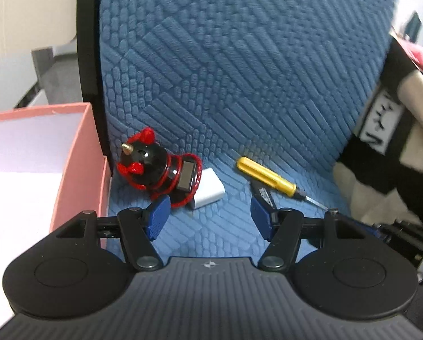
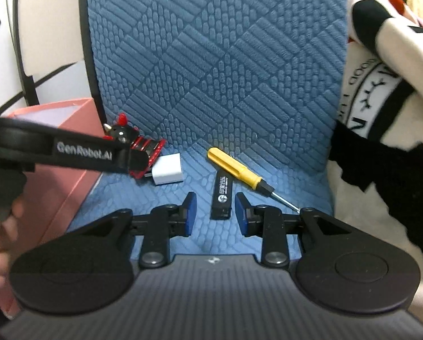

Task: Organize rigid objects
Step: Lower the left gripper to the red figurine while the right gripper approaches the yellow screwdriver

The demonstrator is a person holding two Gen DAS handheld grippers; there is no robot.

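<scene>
Left wrist view: my left gripper (image 1: 208, 215) has jaws wide open, holding nothing, low over the blue textured cushion (image 1: 239, 70). Left pad just beside the red-black toy (image 1: 157, 167); white charger (image 1: 208, 189) touching the toy; yellow screwdriver (image 1: 268, 177) to the right. Pink box (image 1: 75, 170) at the cushion's left edge.

Right wrist view: my right gripper (image 2: 214, 212) has jaws open, empty, straddling the near end of the black USB stick (image 2: 222, 195), contact unclear. Screwdriver beside it.

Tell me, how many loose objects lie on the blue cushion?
4: the red-black toy beside the pink box, the white charger next to it, the black stick ahead of the right gripper, and the yellow screwdriver. Others may be hidden.
</scene>
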